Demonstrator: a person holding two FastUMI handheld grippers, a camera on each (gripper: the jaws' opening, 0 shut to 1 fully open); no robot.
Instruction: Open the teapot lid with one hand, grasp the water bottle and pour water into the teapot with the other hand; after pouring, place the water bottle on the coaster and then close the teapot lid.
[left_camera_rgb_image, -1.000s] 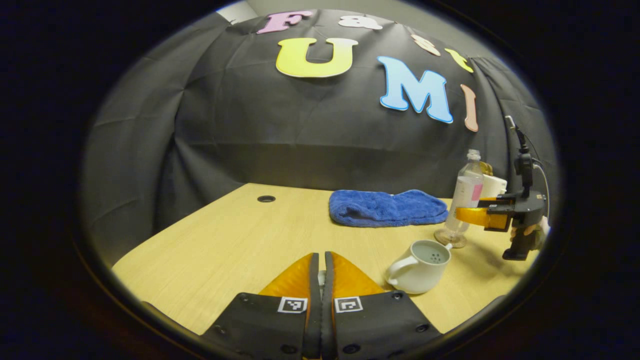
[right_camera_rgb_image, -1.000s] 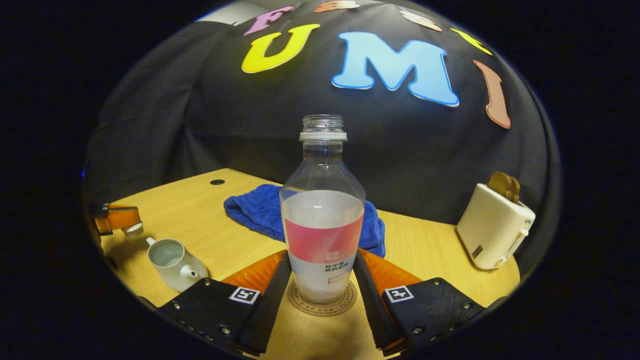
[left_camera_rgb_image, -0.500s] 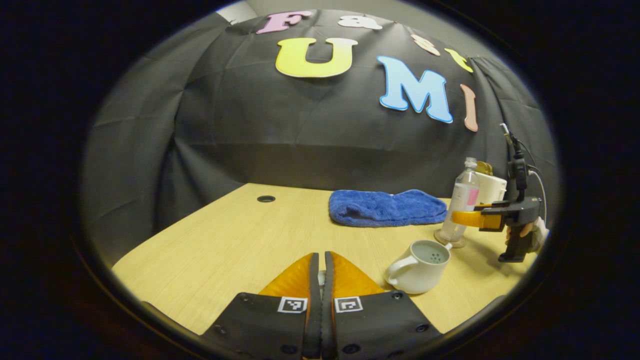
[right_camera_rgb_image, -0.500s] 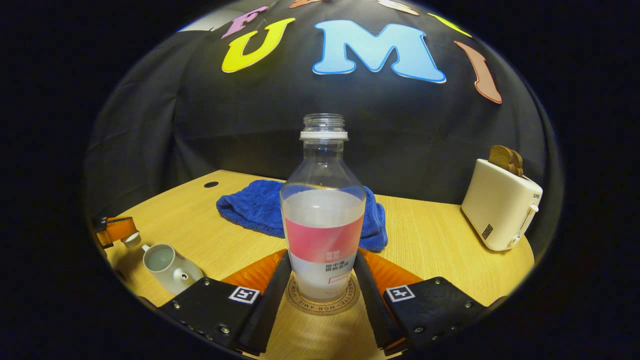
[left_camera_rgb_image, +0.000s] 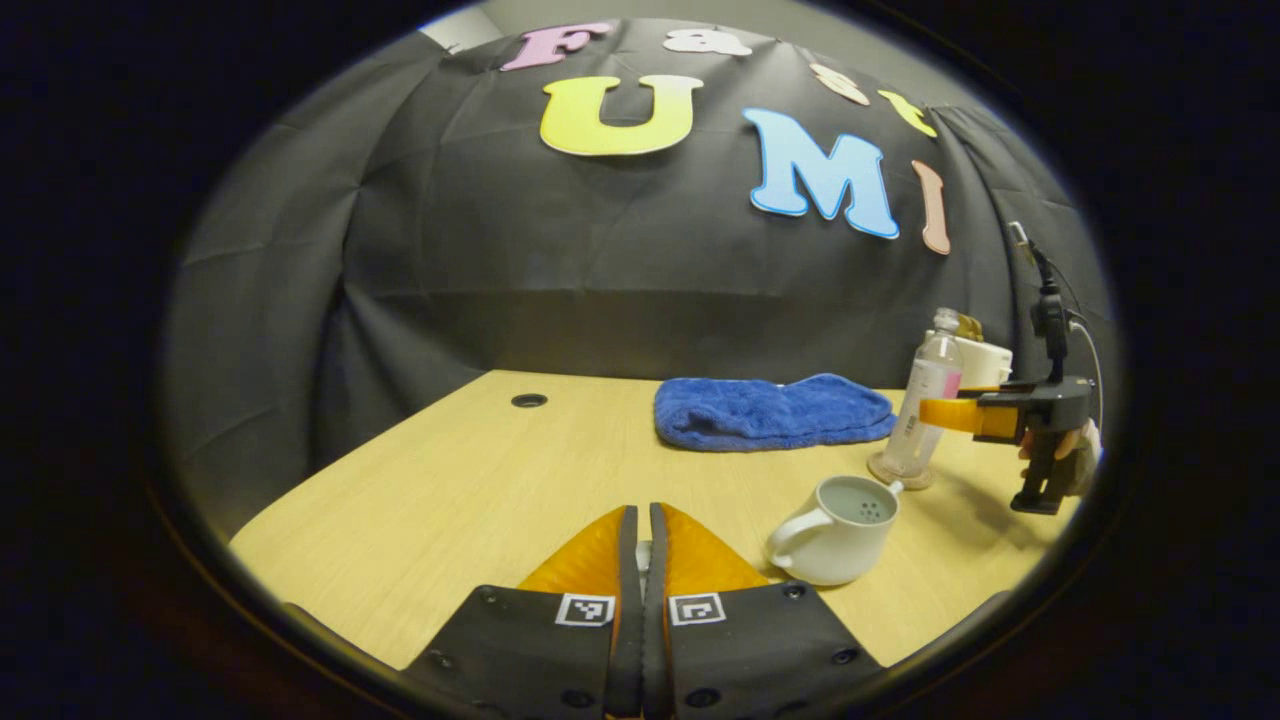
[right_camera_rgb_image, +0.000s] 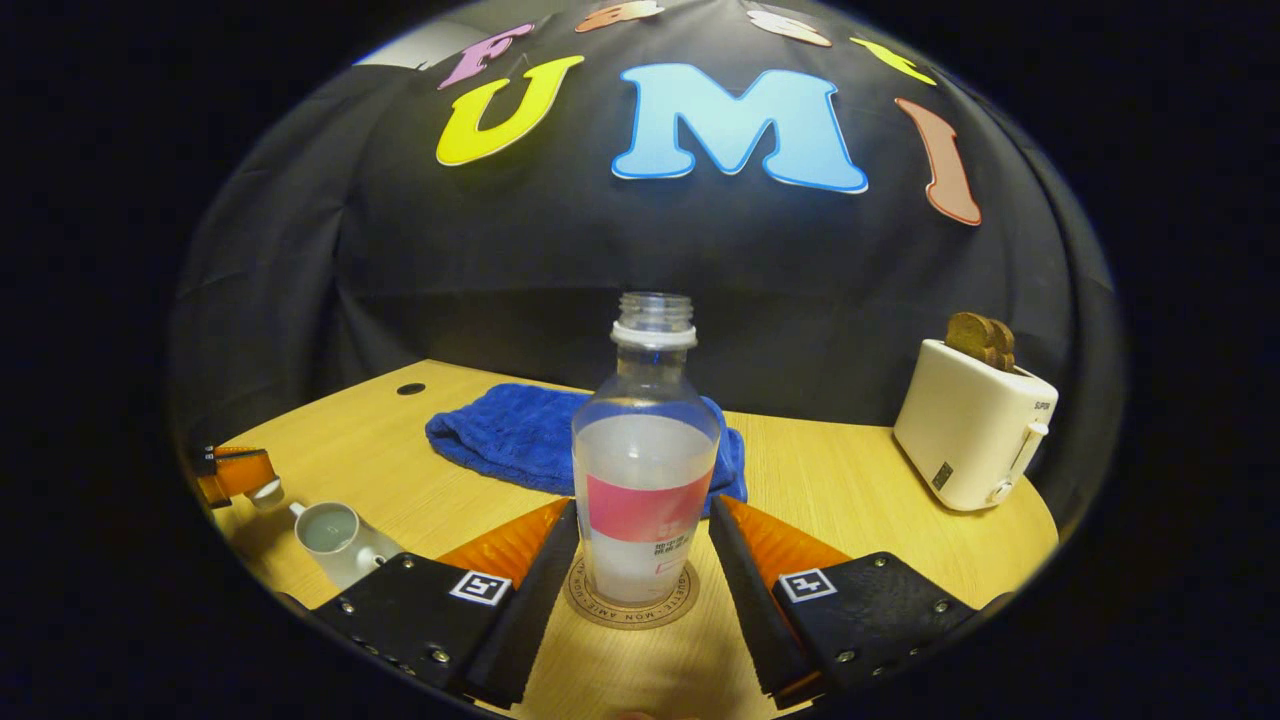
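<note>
The water bottle (right_camera_rgb_image: 646, 470) stood upright on the round coaster (right_camera_rgb_image: 628, 605), uncapped and holding water to somewhat above its pink label. The right gripper (right_camera_rgb_image: 642, 560) had its fingers spread to either side of the bottle, with a gap showing between each finger and the bottle's wall, so it was not pinching it. In the left gripper view that bottle (left_camera_rgb_image: 926, 398) stood at the far right of the wooden table (left_camera_rgb_image: 480, 480), with the right gripper (left_camera_rgb_image: 940, 412) level with its middle and a hand (left_camera_rgb_image: 1072, 455) on the handle.

The white teapot (left_camera_rgb_image: 836, 514) sat open on the table near the bottle, its strainer holes visible inside; in the right gripper view the teapot (right_camera_rgb_image: 335, 538) appeared to hold some water. The left gripper (left_camera_rgb_image: 641, 545) had its fingers pressed together around a small pale thing, apparently the lid (right_camera_rgb_image: 266, 491), held off to one side of the teapot.

A blue towel (right_camera_rgb_image: 520, 435) lay behind the bottle, and a white toaster (right_camera_rgb_image: 972, 425) with bread in its slots stood to the right.
</note>
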